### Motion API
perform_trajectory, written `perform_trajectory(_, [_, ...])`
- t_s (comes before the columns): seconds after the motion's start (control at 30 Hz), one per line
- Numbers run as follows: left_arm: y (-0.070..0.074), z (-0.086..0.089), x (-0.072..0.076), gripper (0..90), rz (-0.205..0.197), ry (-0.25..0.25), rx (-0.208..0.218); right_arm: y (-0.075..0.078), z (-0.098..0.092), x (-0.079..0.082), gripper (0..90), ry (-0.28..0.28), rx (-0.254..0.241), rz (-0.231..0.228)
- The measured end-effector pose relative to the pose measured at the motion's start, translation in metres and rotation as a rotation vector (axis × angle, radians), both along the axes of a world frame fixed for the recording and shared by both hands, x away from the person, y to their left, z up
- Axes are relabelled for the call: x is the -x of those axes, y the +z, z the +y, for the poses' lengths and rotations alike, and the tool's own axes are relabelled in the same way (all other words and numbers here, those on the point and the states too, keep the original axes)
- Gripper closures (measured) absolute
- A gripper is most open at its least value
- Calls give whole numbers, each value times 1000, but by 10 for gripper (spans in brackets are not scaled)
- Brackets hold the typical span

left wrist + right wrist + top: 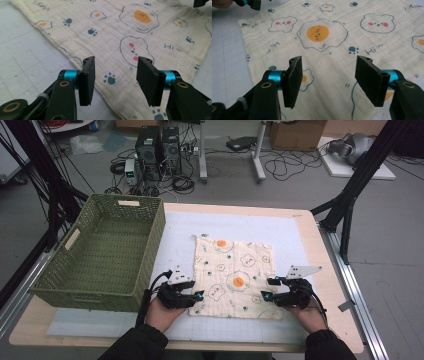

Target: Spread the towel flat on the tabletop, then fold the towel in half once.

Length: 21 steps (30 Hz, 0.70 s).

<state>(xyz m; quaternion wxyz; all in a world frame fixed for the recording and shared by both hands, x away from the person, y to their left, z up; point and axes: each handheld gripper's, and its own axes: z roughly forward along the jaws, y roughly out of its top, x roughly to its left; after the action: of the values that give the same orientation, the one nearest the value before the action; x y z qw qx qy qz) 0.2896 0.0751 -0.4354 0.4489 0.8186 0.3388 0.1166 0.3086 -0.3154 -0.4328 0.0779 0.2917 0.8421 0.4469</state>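
A cream cloth (232, 270) printed with fried eggs, bears and paw prints lies flat on the white mat. My left gripper (199, 296) sits at the cloth's near left corner, and my right gripper (267, 289) at its near right corner. In the left gripper view the left gripper (116, 80) is open just above the cloth (112, 37), with nothing pinched between the pads. The right gripper (334, 80) also stands open over the cloth (332, 50), and its pads are bare.
A green woven basket (85, 295) stands on the left of the table, close to my left hand. The white mat (180, 230) covers most of the wooden tabletop (327, 285). Beyond the table are cables, computer cases and stand legs.
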Motion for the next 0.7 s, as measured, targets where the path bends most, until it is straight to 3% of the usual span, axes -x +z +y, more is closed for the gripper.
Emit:
perform_trajectory(0.4, [1, 0, -2, 497, -12, -4, 11, 2, -4, -1, 388, -11, -29, -8])
perform_trajectory(0.57, [5, -6, -7, 510, -26, -14, 4, 2, -7, -9, 405, -14, -22, -4])
perform_trajectory(0.7, [10, -9, -16, 527, -33, 9, 20, 4, -11, -16, 417, -26, -25, -5])
